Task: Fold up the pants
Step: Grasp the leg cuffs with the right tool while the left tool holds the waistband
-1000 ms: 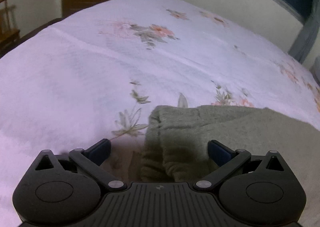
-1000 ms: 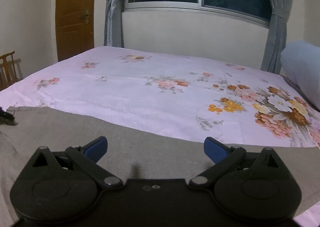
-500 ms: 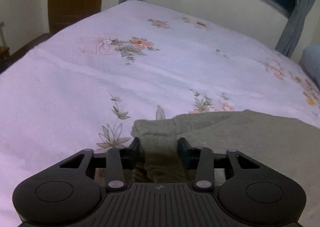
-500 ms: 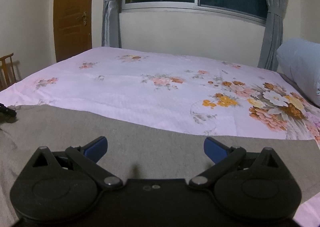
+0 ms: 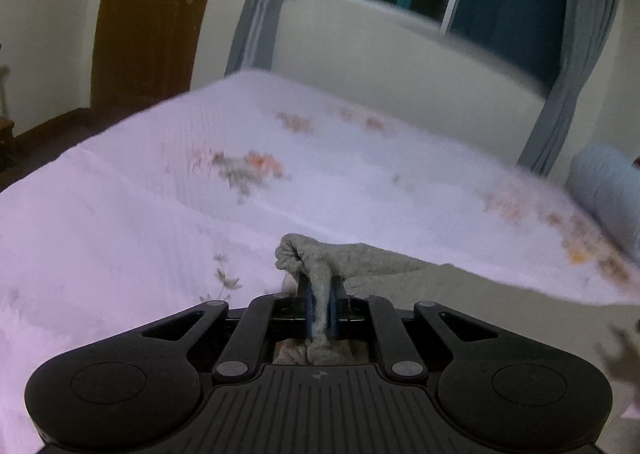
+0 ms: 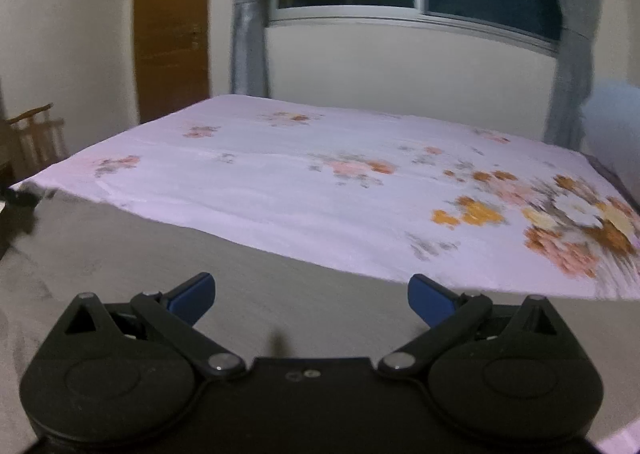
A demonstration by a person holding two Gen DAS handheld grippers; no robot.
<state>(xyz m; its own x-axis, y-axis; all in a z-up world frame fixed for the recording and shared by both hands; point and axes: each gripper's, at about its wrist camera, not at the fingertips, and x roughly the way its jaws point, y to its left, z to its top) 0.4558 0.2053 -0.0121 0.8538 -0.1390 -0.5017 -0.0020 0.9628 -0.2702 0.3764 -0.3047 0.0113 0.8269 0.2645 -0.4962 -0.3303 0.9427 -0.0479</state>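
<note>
Grey-green pants (image 5: 460,294) lie spread on a bed with a pink flowered sheet (image 5: 160,213). My left gripper (image 5: 320,308) is shut on a bunched end of the pants (image 5: 308,258) and holds it lifted off the sheet. In the right wrist view the pants (image 6: 200,266) lie flat across the near part of the bed. My right gripper (image 6: 312,294) is open just above that cloth, with nothing between its blue fingertips (image 6: 192,292).
A brown door (image 6: 172,29) and a wooden chair (image 6: 36,137) stand at the left. A window with grey curtains (image 6: 248,13) is behind the bed. A pale blue pillow (image 5: 608,185) lies at the right.
My left gripper has closed fully on the pants' end and lifted it, tilting the view up toward the window. My right gripper has stayed open above the cloth.
</note>
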